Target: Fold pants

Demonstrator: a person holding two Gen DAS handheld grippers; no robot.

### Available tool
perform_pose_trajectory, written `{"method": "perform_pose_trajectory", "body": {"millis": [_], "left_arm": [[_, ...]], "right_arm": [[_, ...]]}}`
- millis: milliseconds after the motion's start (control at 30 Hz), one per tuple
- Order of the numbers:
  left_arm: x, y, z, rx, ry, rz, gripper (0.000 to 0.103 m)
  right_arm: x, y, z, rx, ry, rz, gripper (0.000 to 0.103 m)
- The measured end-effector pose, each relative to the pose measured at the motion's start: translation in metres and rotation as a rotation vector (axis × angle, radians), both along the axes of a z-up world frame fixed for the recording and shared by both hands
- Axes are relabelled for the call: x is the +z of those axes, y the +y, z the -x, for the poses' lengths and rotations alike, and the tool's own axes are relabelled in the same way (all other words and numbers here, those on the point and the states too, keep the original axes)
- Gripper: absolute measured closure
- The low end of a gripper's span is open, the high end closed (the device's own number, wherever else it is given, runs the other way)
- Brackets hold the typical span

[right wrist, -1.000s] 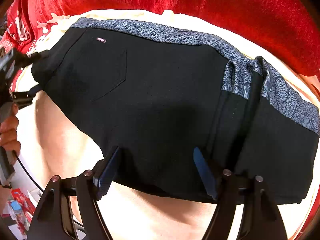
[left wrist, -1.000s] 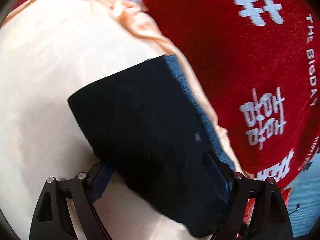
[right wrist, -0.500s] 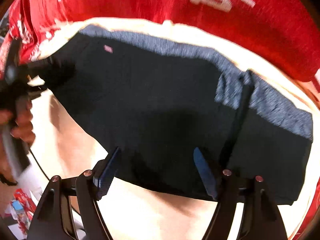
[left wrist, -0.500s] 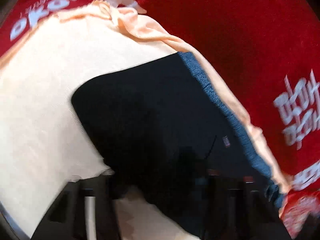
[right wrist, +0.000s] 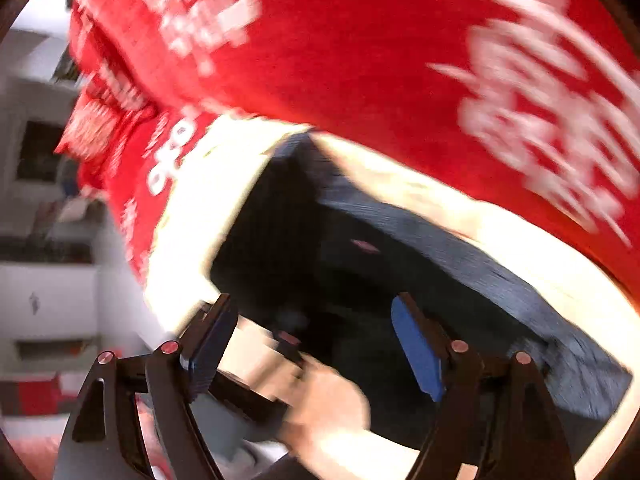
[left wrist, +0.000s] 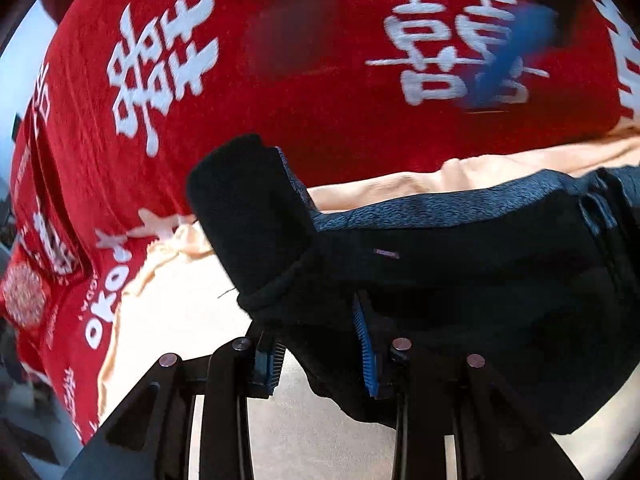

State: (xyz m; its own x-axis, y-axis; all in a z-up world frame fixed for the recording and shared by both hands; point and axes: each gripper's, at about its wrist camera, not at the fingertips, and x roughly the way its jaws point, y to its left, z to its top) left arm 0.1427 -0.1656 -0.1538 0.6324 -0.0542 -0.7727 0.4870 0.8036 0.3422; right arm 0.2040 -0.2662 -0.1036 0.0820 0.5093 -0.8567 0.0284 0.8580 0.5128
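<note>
Fingers (left wrist: 276,356) of the left gripper (left wrist: 320,356) are closing on a bunched edge of the black pants (left wrist: 460,280); cloth fills the gap between the ribbed blue pads and spills over them, so the pads appear to press on it, though how deep the bite goes is hard to judge. One end of the pants stands up from the grip as a dark flap, while the rest lies on the pale peach sheet (left wrist: 172,312) that covers part of the red blanket (left wrist: 280,92) with white characters; a grey-blue patterned waistband (left wrist: 420,208) runs along the far edge of the garment.

Further right, the right gripper (right wrist: 316,348) has its fingers (right wrist: 416,352) wide apart and opening further; nothing is clamped between them, and they hover above the pants with the person's hand (right wrist: 328,404) and the left tool blurred below.

Risks, as I judge them: a shallow pinch on thick bunched cloth may slip out mid-lift, dropping the flap askew; a grip through only the top layer would peel the layers apart and spoil the fold; the sheet beneath could be caught and dragged along; with the right side unheld, the whole garment may slide instead of folding.
</note>
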Motion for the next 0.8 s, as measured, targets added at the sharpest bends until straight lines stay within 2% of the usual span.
{"method": "perform_pose_trajectory", "body": {"millis": [100,267,300,333,367,400,500,600,800], "left_arm": [[0.002,0.001,-0.001,0.005,0.003,0.007,0.070],[0.002,0.006,-0.004,0.019,0.007,0.013,0.070],[0.002,0.007,-0.004,0.018,0.006,0.013,0.070],[0.002,0.005,-0.004,0.015,0.006,0.012,0.070],[0.002,0.002,-0.001,0.013,0.011,0.008,0.070],[0.002,0.001,0.001,0.009,0.019,0.008,0.070],[0.016,-0.009,0.017,-0.038,-0.014,0.008,0.070],[0.039,-0.026,0.034,-0.095,-0.028,0.031,0.070],[0.080,-0.077,0.077,-0.199,-0.025,0.103,0.070]], "right_arm": [[-0.014,0.044,-0.034,0.138,0.053,-0.022,0.018],[-0.045,0.083,-0.054,0.210,0.123,0.032,0.020],[-0.051,0.085,-0.054,0.211,0.148,0.021,0.025],[-0.058,0.085,-0.052,0.220,0.182,0.008,0.057],[-0.061,0.086,-0.051,0.227,0.192,0.017,0.079],[-0.060,0.083,-0.047,0.230,0.182,0.032,0.083],[-0.045,0.062,-0.034,0.238,0.114,0.009,0.084],[-0.021,0.028,-0.011,0.190,0.049,-0.051,0.084],[0.024,-0.057,0.051,0.023,-0.062,-0.156,0.084]]}}
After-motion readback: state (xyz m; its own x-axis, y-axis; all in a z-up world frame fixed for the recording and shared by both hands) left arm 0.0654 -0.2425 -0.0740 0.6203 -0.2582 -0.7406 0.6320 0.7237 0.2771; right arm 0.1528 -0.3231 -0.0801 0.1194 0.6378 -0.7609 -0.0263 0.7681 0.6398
